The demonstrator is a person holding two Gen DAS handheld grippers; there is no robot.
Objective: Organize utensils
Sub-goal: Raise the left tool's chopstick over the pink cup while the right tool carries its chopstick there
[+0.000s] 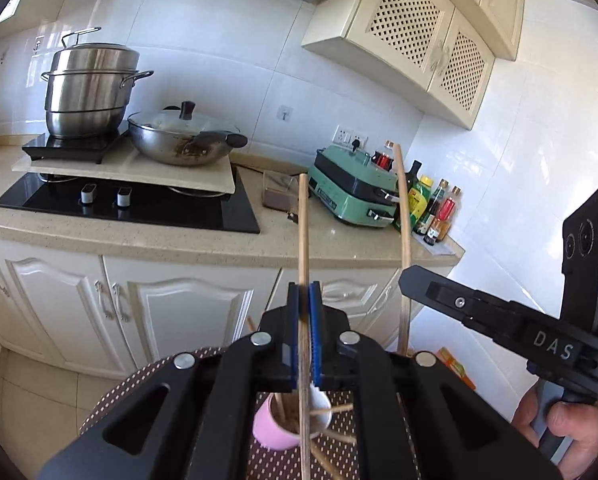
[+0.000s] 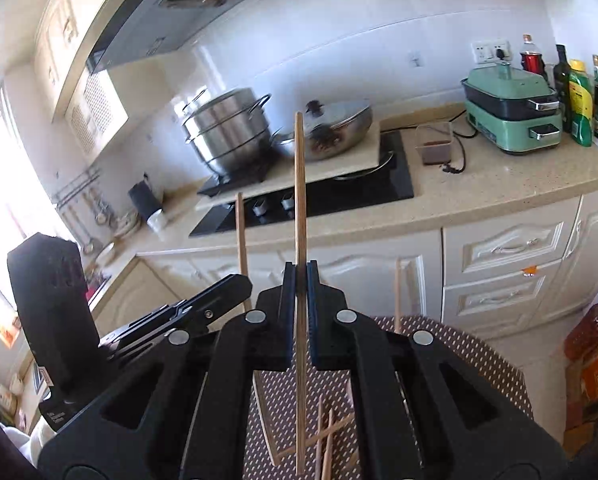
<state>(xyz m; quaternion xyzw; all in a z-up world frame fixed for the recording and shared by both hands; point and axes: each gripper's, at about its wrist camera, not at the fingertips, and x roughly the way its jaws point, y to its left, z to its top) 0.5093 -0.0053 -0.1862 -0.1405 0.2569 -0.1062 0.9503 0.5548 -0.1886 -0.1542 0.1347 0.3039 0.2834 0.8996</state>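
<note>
Chopsticks are the item being sorted: we hold one wooden chopstick [image 1: 303, 248] in the left gripper [image 1: 304, 304] and a second chopstick [image 2: 298, 208] in the right gripper [image 2: 298, 300]. Each stick stands close to upright, pinched partway along its length between the blue pads, with the jaws of both tools closed down onto the wood. Gripping mid-shaft leaves a long free end below each pad, which we judge is what allows a stick to be lowered tip-first into a container.

Below the left tool sits a pink cup [image 1: 275, 428] on the dotted brown mat [image 1: 139, 384]. It already holds several sticks, so we take it as the collection point. Loose chopsticks [image 2: 327, 436] lie crossed on the mat beside it, not yet gathered. One further stick [image 2: 397, 296] appears to stand upright at the far edge of the mat, though what supports it is hidden from us.

Both tools are raised side by side, well above the mat, the right one visible at the edge of the left camera with a hand [image 1: 567, 436] on its grip. Beyond them we see the kitchen counter [image 1: 179, 236], with a steel steamer pot [image 1: 89, 88] and a green electric cooker [image 1: 355, 188], none of it involved.
</note>
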